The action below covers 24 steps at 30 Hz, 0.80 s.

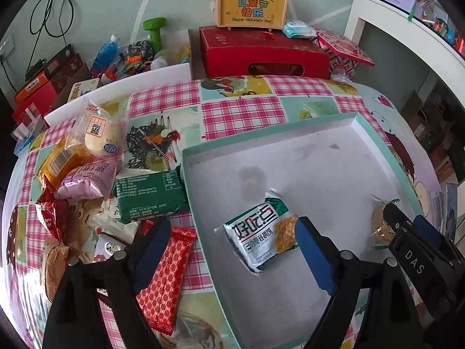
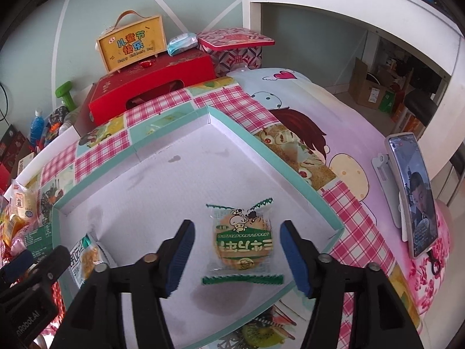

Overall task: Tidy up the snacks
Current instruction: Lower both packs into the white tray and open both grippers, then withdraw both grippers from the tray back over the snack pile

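Right now both grippers hang over the tray (image 2: 290, 157), nothing pinched in either. R gripper (image 2: 235, 257) is spread wide w/ the biscuit pack (image 2: 242, 237) lying flat on the tray floor between the fingers, pads clear of it both sides. L gripper (image 1: 232, 254) is also spread; its right finger overlaps the edge of the white pack (image 1: 258, 237) in the left view, its left finger sits outside the tray wall above the red pack (image 1: 165, 279). Can't tell if that right pad touches the white pack. White pack lies in the tray too, left of the biscuit pack, well apart.

Left of the tray, on the checked cloth (image 1: 241, 113), is the snack pile: green pack (image 1: 149, 196) just beside the tray wall, pink pack (image 1: 87, 180), orange pack (image 1: 62, 158), and a bun (image 1: 100, 135) on top, farther back.

Right of the tray a phone (image 2: 412, 195) stands on a stand, screen lit.

Far edge of the table: red box (image 1: 261, 52) w/ a yellow case (image 1: 251, 8) on it, wipes (image 1: 298, 29) beside that, a patterned tin (image 2: 235, 46) to the right. Green dumbbell (image 1: 155, 30) and blue bottle (image 1: 106, 52) off to the back left.
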Tool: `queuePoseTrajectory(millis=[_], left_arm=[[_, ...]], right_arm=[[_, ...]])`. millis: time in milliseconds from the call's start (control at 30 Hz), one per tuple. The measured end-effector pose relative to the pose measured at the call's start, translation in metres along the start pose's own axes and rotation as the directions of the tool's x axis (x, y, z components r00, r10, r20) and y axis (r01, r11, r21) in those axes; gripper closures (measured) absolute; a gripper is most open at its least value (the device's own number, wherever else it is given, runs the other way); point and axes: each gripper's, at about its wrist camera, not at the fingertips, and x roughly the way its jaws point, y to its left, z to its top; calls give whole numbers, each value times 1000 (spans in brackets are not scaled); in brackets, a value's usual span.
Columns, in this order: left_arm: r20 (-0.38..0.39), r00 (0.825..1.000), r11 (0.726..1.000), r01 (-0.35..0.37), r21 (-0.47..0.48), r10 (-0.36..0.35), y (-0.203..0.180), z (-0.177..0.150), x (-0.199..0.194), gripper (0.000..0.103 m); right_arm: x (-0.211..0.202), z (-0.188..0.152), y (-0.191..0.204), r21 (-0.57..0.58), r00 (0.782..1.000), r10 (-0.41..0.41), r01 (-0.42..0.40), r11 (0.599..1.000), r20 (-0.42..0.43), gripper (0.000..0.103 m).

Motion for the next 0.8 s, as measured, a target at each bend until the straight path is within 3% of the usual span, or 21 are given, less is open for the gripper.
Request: queuePoseTrajectory(millis=[167, 267, 600, 800], left_arm=[[-12, 999, 998, -42, -48, 42, 18, -3, -5, 14], [-17, 998, 995, -64, -77, 63, 30, -5, -8, 6], [-112, 992, 987, -71, -142, 56, 62, -25, -6, 4], [-105, 993, 985, -63, -160, 46, 80, -31, -19, 4]], right_arm=[[2, -2, 6, -16, 999, 48, -48, 999, -23, 21], [-1, -5, 12, -24, 994, 105, -106, 994, -37, 0], [-7, -18, 27, -83, 991, 92, -99, 992, -93, 0], [-18, -25, 40, -112, 988, 112, -123, 986, -103, 0]])
